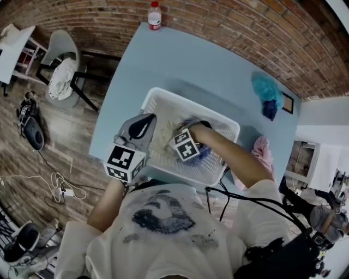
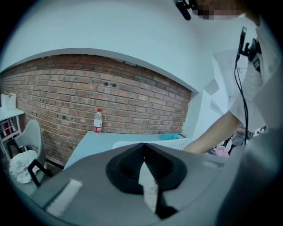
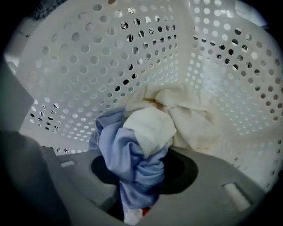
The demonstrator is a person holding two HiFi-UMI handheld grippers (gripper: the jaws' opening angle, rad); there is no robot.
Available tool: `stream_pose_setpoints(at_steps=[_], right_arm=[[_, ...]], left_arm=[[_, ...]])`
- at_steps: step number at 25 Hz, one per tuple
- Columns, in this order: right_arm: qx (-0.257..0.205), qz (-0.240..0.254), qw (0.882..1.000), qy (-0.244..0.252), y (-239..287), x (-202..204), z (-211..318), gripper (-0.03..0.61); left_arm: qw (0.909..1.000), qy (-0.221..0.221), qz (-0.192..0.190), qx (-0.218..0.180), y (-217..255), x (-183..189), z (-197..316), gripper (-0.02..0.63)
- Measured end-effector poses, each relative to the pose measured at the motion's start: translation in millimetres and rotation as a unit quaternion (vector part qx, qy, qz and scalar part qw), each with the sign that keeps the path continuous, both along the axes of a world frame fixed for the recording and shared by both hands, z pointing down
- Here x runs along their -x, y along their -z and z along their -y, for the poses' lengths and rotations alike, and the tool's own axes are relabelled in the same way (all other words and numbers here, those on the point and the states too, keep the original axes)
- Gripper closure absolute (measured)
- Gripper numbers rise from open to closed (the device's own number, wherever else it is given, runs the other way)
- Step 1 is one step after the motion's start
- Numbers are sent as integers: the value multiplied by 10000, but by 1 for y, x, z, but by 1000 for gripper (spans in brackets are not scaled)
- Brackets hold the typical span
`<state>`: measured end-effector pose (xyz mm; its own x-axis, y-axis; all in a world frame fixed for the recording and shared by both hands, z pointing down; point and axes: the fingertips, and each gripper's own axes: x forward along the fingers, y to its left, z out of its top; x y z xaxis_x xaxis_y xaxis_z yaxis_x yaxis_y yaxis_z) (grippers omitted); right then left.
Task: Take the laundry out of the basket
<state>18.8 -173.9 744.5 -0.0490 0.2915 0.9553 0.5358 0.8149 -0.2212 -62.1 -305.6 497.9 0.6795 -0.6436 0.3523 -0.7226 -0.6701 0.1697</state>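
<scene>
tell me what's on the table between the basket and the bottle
Nothing. In the head view the stretch of table between the basket and the bottle is bare blue top.

A water bottle (image 1: 155,15) stands at the table (image 1: 163,65) edge — chair (image 1: 65,43) nearby.

I find the basket (image 3: 212,66) smooth white perforated plastic; blue garment (image 3: 119,150) and cream garment (image 3: 194,119) soft creased cloth; table (image 1: 180,60) matt; brick wall (image 2: 88,88) rough.
</scene>
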Motion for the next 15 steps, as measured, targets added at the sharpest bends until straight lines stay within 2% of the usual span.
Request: stream_pose_setpoints(at_steps=[8,11,15], right_arm=[[-45,155,9986,-506,34,0,3,393],[-13,296,9943,-1026,50,3,7,393],[-128,684,9819,-1762,78,9,18,393]], left_arm=[[9999,62,-133,-5,4,7,-6,623],[9997,82,-211,-49,8,11,-9,623],[9995,94,-264,-128,13,17,-17,623]])
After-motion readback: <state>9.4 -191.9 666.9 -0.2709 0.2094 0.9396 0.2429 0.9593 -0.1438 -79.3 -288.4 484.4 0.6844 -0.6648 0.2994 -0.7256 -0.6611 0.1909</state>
